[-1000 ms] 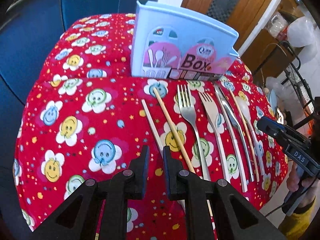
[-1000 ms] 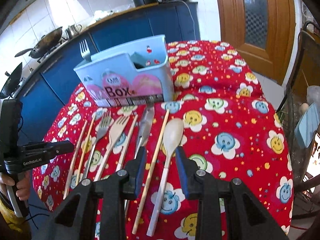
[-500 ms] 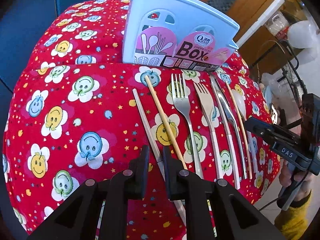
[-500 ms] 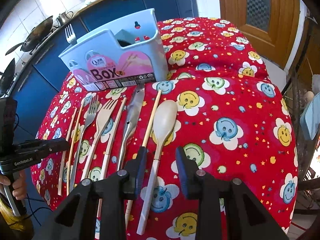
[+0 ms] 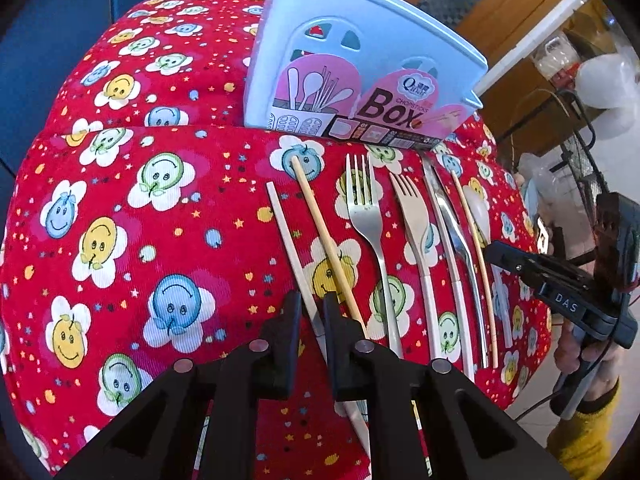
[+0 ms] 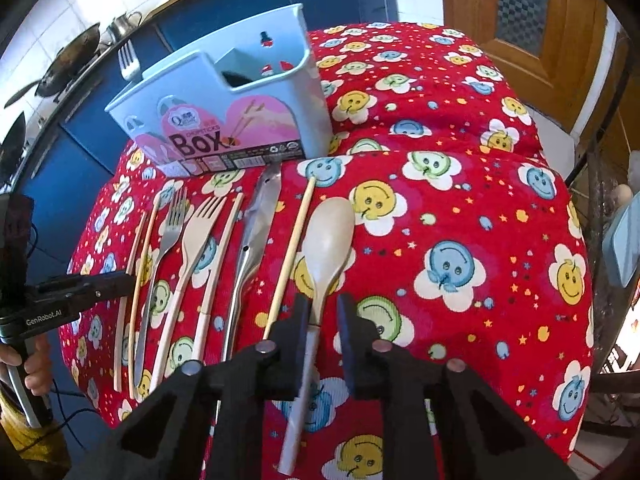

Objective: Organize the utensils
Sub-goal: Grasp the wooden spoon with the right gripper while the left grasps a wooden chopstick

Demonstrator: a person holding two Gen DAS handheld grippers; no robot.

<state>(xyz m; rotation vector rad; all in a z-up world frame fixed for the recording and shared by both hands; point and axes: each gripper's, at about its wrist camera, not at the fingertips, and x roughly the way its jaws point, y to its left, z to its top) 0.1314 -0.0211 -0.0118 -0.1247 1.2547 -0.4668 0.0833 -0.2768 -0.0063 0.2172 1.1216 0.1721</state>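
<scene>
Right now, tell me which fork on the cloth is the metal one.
The silver fork, left of the cream plastic fork; it alone is shiny steel.

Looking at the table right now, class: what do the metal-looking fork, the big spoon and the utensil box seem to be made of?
Fork: likely stainless steel; grey, shiny.
Spoon: matte beige, perhaps wood-fibre plastic, with a white handle.
Utensil box: smooth pale-blue moulded plastic, paper label.

Home kitchen: wok (image 6: 66,66) on stove, blue cabinets (image 6: 76,148), tiled wall (image 6: 60,0)

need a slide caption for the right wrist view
Open right tongs straddle the pale spoon handle, utensil box behind.
</scene>
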